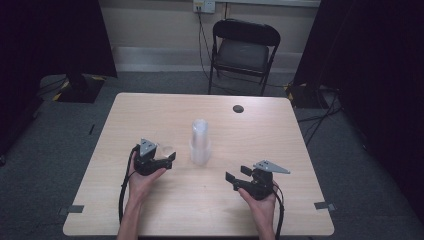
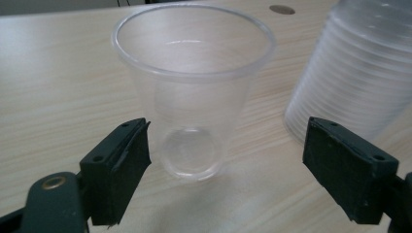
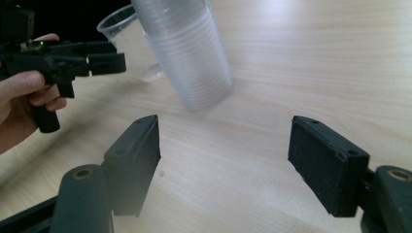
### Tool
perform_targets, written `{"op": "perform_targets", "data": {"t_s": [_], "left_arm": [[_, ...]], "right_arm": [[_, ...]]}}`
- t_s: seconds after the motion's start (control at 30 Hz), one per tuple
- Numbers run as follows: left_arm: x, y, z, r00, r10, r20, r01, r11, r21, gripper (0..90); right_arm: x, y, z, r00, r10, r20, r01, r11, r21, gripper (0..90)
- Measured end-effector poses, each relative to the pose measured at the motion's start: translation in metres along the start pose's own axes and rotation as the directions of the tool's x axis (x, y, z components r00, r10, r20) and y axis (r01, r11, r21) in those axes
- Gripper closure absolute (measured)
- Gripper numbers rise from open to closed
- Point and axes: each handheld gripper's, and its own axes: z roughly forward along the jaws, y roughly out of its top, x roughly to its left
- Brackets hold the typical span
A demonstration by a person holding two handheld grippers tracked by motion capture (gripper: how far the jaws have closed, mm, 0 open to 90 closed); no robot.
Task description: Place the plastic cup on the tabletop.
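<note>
A single clear plastic cup [image 2: 194,97] stands upright, mouth up, on the light wooden table [image 1: 150,110]. It sits just beyond the tips of my left gripper [image 2: 226,165], whose jaws stand apart on either side and do not touch it. In the high view this cup [image 1: 166,148] is just past my left gripper [image 1: 171,159]. To its right stands a tall stack of clear cups [image 1: 200,142], mouths down, near the table's middle. My right gripper [image 3: 223,160] is open over bare wood, short of the stack [image 3: 187,53].
A dark round cap [image 1: 238,108] is set in the tabletop at the far right. A black folding chair [image 1: 242,50] stands beyond the table's far edge. Dark curtains hang at both sides. Grey tape marks [image 1: 325,205] sit at the near corners.
</note>
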Motion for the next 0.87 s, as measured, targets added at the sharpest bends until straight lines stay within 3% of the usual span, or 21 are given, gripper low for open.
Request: {"op": "perform_targets", "data": {"t_s": [0.1, 0.17, 0.27, 0.43, 0.7, 0.8, 0.87], "left_arm": [[-0.003, -0.003, -0.011, 0.9999, -0.004, 0.012, 0.004, 1.0000, 0.008, 17.4], [-0.005, -0.004, -0.018, 0.9997, -0.013, 0.020, 0.014, 0.9996, -0.025, 17.4], [-0.010, -0.005, -0.026, 0.9995, -0.009, 0.031, 0.010, 0.9993, -0.036, 17.4], [-0.016, -0.010, -0.035, 0.9992, 0.023, 0.032, -0.022, 0.9995, -0.024, 17.2], [-0.026, -0.024, -0.058, 0.9981, 0.033, 0.052, -0.031, 0.9988, -0.038, 22.7], [-0.027, -0.034, -0.064, 0.9959, -0.017, 0.089, 0.022, 0.9984, -0.053, 22.7], [-0.026, -0.037, -0.065, 0.9952, -0.033, 0.092, 0.038, 0.9979, -0.052, 22.7]], "right_arm": [[-0.001, -0.001, -0.002, 0.9999, -0.011, 0.011, 0.011, 1.000, -0.012, 27.4], [-0.001, -0.002, -0.003, 0.9999, -0.010, 0.012, 0.010, 1.000, -0.012, 27.3], [-0.003, -0.004, -0.003, 0.9998, -0.013, 0.017, 0.013, 1.000, -0.007, 27.1], [-0.005, -0.007, -0.004, 0.9998, -0.009, 0.020, 0.009, 1.000, -0.004, 27.1], [-0.009, -0.012, -0.007, 0.9994, -0.016, 0.032, 0.017, 1.000, -0.014, 26.9], [-0.010, -0.014, -0.007, 0.9991, -0.018, 0.039, 0.019, 1.000, -0.013, 26.5], [-0.011, -0.015, -0.005, 0.9990, -0.015, 0.043, 0.015, 1.000, -0.008, 26.1]]}}
